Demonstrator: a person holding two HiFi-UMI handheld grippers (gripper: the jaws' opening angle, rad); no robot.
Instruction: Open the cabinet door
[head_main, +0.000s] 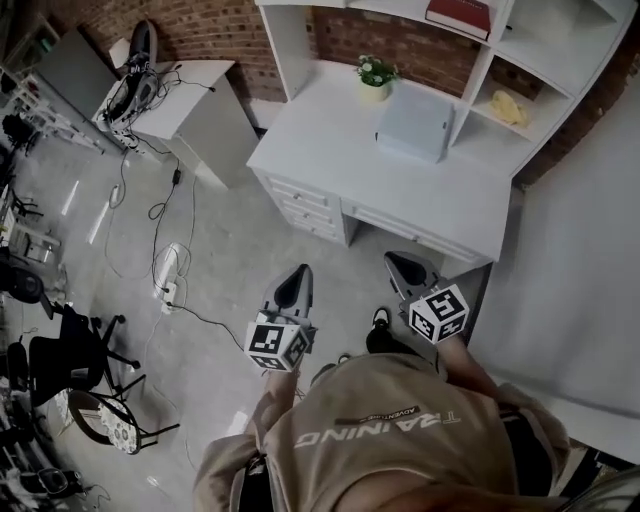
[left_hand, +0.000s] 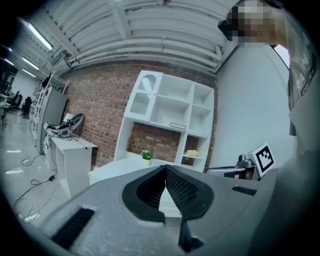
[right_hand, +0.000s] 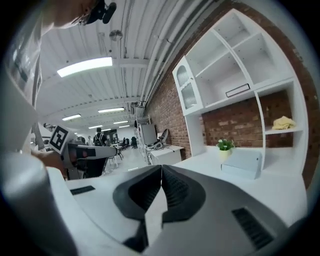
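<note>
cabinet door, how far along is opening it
Done: nothing; the arched cabinet door on the hutch looks closed. In hand: nothing; left gripper and right gripper are shut, empty, held short of the white desk. Left: reach the door, grip it, swing it open.

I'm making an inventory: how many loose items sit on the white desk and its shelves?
4: potted plant and grey box on the desktop, red book on an upper shelf, yellow object on the right shelf. Other shelves may hide more.
</note>
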